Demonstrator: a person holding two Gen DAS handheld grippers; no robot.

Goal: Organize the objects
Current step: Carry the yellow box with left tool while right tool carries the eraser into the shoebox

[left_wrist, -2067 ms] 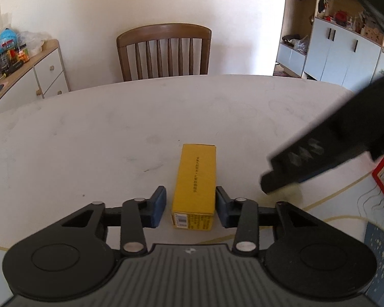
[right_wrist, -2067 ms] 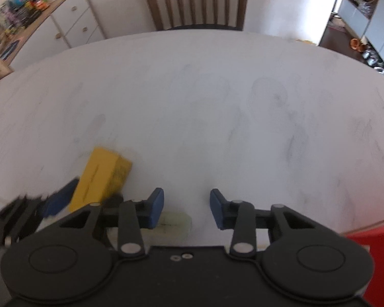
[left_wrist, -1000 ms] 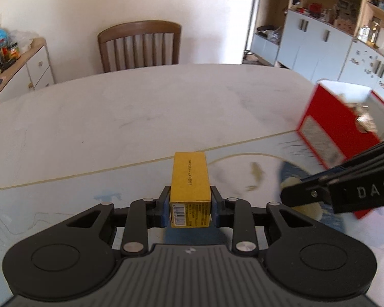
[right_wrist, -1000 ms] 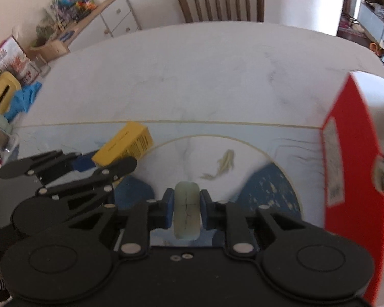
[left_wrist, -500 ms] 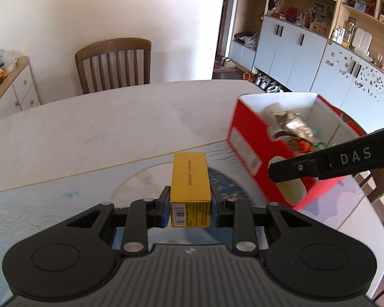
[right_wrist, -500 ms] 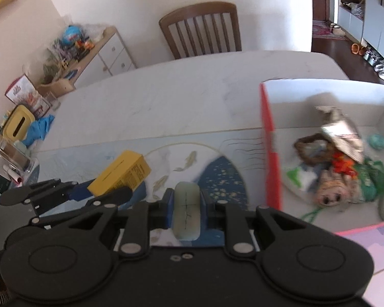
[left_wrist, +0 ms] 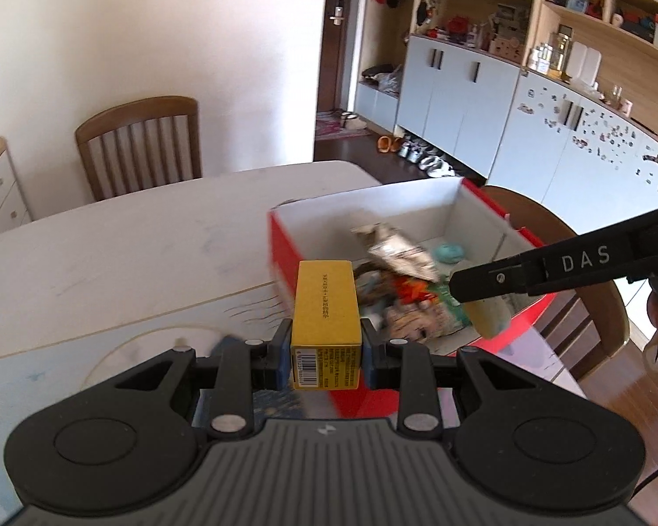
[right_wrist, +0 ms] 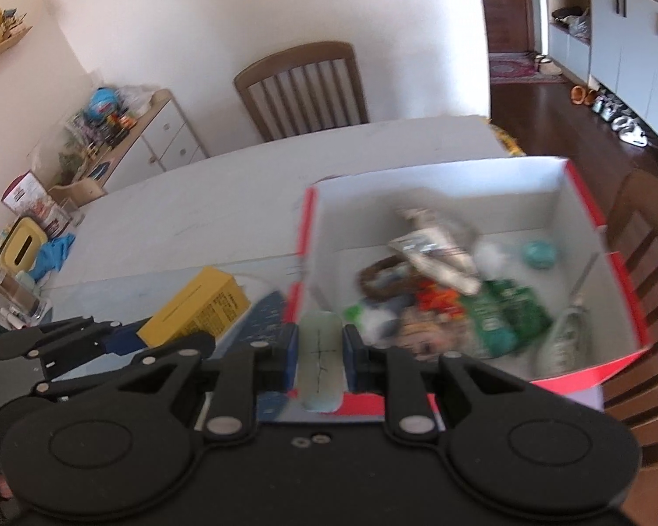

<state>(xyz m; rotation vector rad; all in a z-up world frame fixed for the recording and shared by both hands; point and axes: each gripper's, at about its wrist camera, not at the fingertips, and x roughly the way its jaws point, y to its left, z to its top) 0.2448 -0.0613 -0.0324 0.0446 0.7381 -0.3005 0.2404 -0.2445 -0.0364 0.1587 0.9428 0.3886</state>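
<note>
My left tool [left_wrist: 324, 353] pinches the yellow carton [left_wrist: 324, 307] by its barcode end; its long axis runs straight away from the camera, far end toward the red box [left_wrist: 495, 215] on the counter [left_wrist: 109, 241]. My right tool [right_wrist: 319, 353] pinches a pale oval bar [right_wrist: 319, 355], long axis forward. Half a second ago both were further from the box; now the bar hangs above its near rim.

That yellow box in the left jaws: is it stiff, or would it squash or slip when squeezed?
The yellow box probably holds firm: its edges look straight and undented under the left gripper. It is likely light, since it sticks out forward, gripped only near one end, without visibly sagging. Its smooth cardboard faces might slip if the grip loosened.
</note>
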